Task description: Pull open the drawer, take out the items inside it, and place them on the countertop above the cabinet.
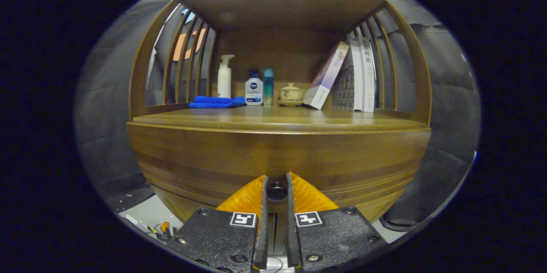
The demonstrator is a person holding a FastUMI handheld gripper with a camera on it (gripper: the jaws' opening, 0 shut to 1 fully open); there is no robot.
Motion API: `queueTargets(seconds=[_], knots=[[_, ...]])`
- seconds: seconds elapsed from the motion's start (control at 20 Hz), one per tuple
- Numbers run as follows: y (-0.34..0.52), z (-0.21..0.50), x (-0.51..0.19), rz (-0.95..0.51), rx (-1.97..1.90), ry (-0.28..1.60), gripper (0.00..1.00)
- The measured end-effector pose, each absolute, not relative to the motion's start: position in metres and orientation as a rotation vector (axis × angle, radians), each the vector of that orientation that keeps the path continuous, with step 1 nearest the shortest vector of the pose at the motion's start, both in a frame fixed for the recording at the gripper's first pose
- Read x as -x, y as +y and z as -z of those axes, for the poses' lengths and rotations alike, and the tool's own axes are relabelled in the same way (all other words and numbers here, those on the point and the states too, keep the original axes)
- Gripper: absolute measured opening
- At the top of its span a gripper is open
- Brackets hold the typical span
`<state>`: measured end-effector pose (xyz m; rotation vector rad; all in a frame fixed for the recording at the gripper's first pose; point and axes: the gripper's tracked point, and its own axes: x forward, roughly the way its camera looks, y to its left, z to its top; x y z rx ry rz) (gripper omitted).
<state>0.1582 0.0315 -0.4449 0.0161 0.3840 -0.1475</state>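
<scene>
A wooden cabinet fills the view, with its drawer front [277, 157] right before me and the countertop [277, 119] above it. A small dark round knob [277, 191] sits on the drawer front. My gripper [276, 185] is closed around this knob, one finger pressing on each side of it. The drawer looks flush with the cabinet, and what is inside is hidden.
At the back of the countertop stand a folded blue cloth [216, 102], a white pump bottle [224, 76], a white-and-blue bottle [254, 89], a teal bottle [268, 86], a lidded ceramic cup [290, 93] and leaning books [350, 76]. Slatted wooden sides flank the shelf.
</scene>
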Motion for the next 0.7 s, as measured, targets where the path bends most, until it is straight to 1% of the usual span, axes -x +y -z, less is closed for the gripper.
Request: queueTargets(seconds=[0.2, 0.7], knots=[[0.032, 0.443, -0.152, 0.149, -0.051, 0.404, 0.18], [0.037, 0.435, -0.097, 0.117, -0.017, 0.423, 0.18]])
